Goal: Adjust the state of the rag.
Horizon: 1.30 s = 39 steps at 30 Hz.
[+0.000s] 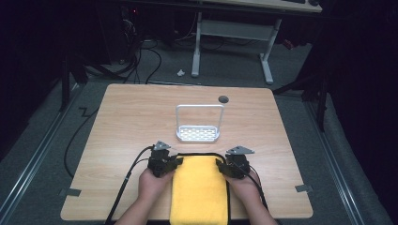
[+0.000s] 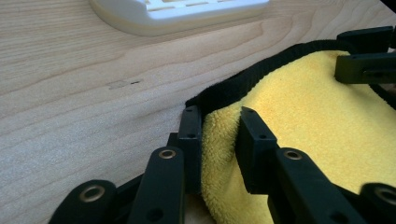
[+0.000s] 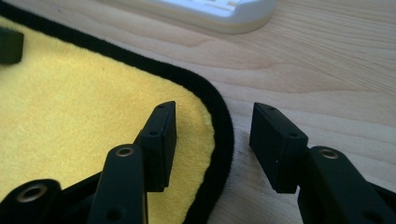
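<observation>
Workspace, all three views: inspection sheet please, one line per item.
Surface: wooden table, bare around the work.
Job's things: yellow cloth with black edging, flat at the near edge.
Clutter: white rack beyond the cloth; dark round spot farther back.
Grippers: left claw pinches a fold at the cloth's corner; right claw open, straddling the cloth's edge.
Cables: black cable trails from the left claw.
Surroundings: desk frame and floor cables behind, dim.

A yellow towel (image 1: 198, 190) with black edging lies flat on the table's near edge, folded lengthwise.

Yellow cloth (image 1: 199, 192) near end cut off by frame.
</observation>
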### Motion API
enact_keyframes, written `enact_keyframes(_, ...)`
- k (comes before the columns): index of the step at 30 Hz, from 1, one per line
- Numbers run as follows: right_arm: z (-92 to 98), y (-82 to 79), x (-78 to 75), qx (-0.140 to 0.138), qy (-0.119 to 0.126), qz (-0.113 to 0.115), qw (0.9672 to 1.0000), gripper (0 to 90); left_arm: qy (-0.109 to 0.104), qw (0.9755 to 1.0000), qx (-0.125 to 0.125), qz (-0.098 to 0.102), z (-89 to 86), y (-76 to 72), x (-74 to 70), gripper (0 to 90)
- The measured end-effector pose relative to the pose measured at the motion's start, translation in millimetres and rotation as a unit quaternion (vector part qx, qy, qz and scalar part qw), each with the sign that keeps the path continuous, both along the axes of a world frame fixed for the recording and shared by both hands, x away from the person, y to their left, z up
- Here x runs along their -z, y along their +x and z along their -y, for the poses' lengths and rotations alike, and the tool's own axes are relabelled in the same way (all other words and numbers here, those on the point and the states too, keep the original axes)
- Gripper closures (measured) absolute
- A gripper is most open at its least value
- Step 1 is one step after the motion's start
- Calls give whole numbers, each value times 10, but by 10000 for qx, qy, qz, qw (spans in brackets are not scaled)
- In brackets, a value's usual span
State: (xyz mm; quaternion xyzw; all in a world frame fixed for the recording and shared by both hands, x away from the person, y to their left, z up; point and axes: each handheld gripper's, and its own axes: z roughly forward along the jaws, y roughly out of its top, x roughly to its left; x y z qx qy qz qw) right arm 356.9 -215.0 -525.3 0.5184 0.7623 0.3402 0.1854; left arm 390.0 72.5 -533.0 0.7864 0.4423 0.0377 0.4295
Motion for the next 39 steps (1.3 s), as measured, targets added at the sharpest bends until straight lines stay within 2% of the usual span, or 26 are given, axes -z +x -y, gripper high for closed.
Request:
enact_keyframes(3,-22,-23,15,-87,74,-28,9999,534,15,10000,15,18,-2,-3,2,745)
enact_keyframes(5,-65,-38,4,-200,-15,-57,9998,573,30,10000,5,29,2,-8,3,761)
enact_keyframes(7,-94,-43,-8,-273,-110,-78,9995,651,57,10000,25,50,8,-16,4,778)
enact_keyframes(9,-115,-49,-10,-365,-81,-108,9992,747,75,9999,19,75,14,-24,6,793)
enact_keyframes(11,-131,-57,-7,-371,-70,-91,9992,792,40,10000,10,58,11,-27,11,807)
enact_keyframes(16,-138,-87,15,-328,1,20,9995,817,16,10000,13,48,6,-30,15,827)
enact_keyframes(18,-140,-91,3,-375,-82,90,9992,820,-38,10000,6,12,-2,-31,10,834)
enact_keyframes(20,-129,-105,-34,-354,-27,175,9992,821,-84,9999,-10,71,-9,-47,-8,844)
enact_keyframes(22,-116,-125,-81,-350,48,336,9988,820,-134,9997,-25,214,-19,-62,-44,847)
enact_keyframes(24,-119,-148,-122,-353,35,495,9981,820,-243,9991,-78,347,-31,-75,-92,849)
enact_keyframes(29,-104,-198,-221,-290,196,819,9960,820,-372,9973,-144,614,-39,-102,-226,852)
enact_keyframes(34,-92,-194,-328,-243,368,990,9941,820,-448,9958,-163,785,-65,-93,-358,853)
enact_keyframes(39,-104,-194,-470,-272,416,1231,9911,820,-585,9927,-210,1030,-106,-113,-506,853)
